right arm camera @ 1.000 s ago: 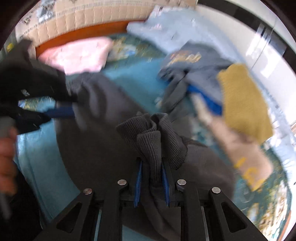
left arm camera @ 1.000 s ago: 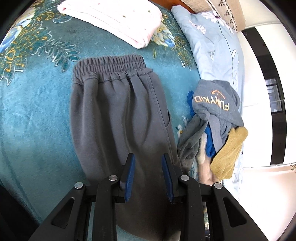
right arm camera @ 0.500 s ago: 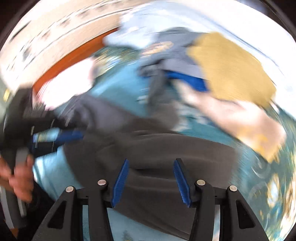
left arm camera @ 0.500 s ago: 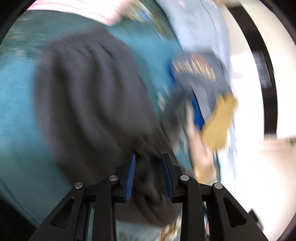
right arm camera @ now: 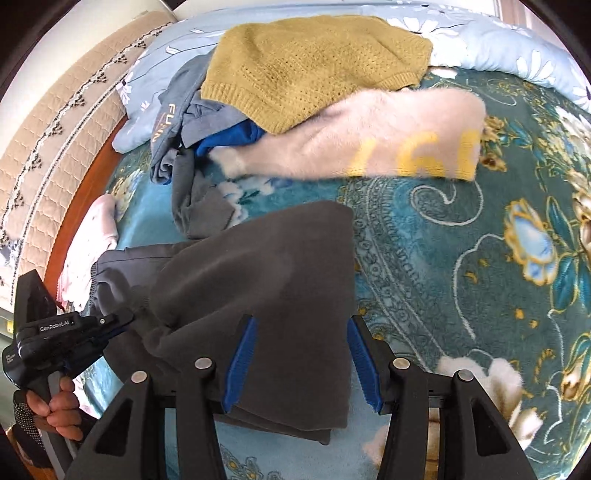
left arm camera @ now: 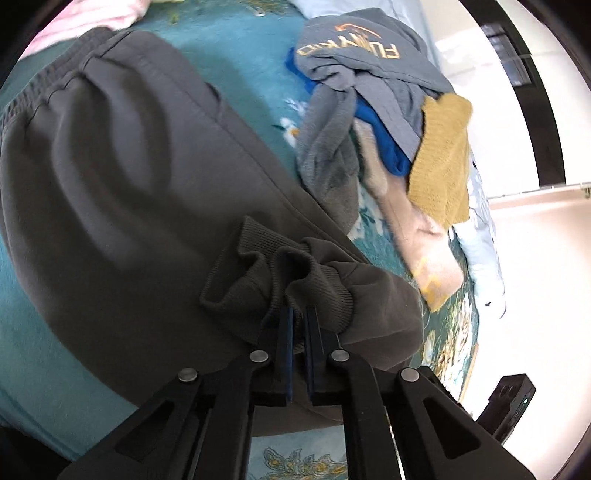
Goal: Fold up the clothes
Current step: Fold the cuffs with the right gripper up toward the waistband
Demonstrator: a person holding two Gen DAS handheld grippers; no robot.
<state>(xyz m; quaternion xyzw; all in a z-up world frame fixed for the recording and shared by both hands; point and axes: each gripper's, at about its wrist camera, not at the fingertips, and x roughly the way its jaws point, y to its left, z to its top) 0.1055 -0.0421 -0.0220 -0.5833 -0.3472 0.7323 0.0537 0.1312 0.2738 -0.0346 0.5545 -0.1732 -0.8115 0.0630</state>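
Left wrist view: the left gripper [left arm camera: 300,314] is shown clenched on the ribbed cuffs [left arm camera: 280,273] of the grey trousers [left arm camera: 122,177], which lie on the teal blanket [left arm camera: 236,62] with the cuffs brought up over the legs and the waistband [left arm camera: 40,85] towards the far end, next to a pink folded garment [left arm camera: 74,22]. Right wrist view: the right gripper [right arm camera: 301,363] is seen released, its blue pads spread wide above the folded edge of the trousers [right arm camera: 280,280] and holding nothing, while the left gripper [right arm camera: 74,332] is visible at the lower left in a hand [right arm camera: 59,406]. The fold is judged to be half made — the cuffs have not yet been laid at the waistband. Several faults could arise. Since both cuffs are bunched in a single narrow pinch, one may slip out and the two legs be left uneven. With the folded edge left unpinned by the open right gripper, the lower layer may be dragged along the blanket and creased. A pile of unfolded clothes — a blue-grey printed top [right arm camera: 173,122], a mustard knit [right arm camera: 306,62], a pale fleece [right arm camera: 369,136] — lies just beside the trousers, with a grey piece [right arm camera: 199,206] touching them, so it could be snagged and pulled into the fold.
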